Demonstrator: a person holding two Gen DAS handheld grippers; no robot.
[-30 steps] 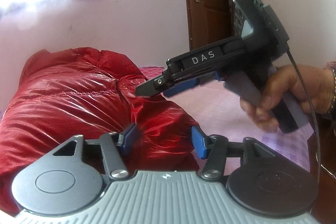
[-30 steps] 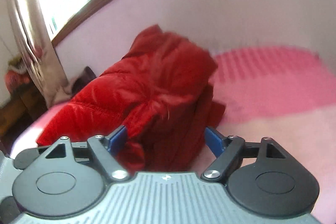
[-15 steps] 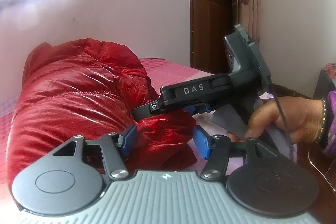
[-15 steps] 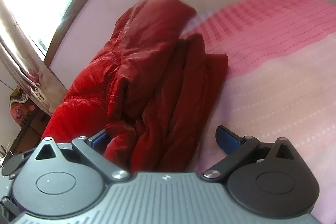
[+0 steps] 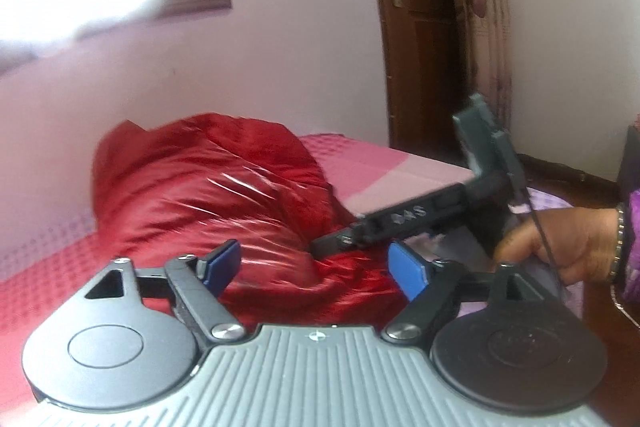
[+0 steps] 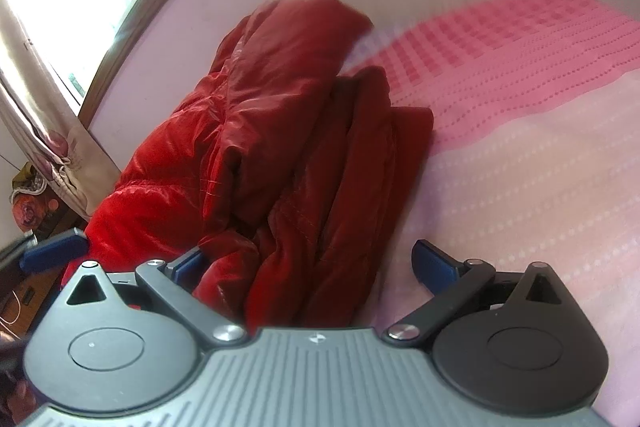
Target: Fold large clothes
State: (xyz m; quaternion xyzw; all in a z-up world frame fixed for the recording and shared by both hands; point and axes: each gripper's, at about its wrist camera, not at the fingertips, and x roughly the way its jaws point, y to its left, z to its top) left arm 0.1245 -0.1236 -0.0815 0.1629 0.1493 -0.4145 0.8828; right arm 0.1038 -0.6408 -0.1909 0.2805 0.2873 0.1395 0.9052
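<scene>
From your left wrist, the left claw has just spread wide and holds nothing above the red jacket bundled on the bed.

From your right wrist, the right claw gapes empty over a jacket fold, seemingly untouched. Unpinned, those slippery layers could slump open.

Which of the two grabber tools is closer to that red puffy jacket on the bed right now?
Right. The right gripper has the red jacket bunched between its open jaws, its tip at the fabric. The left gripper, jaws just opening, hangs slightly off the jacket's near edge.
</scene>
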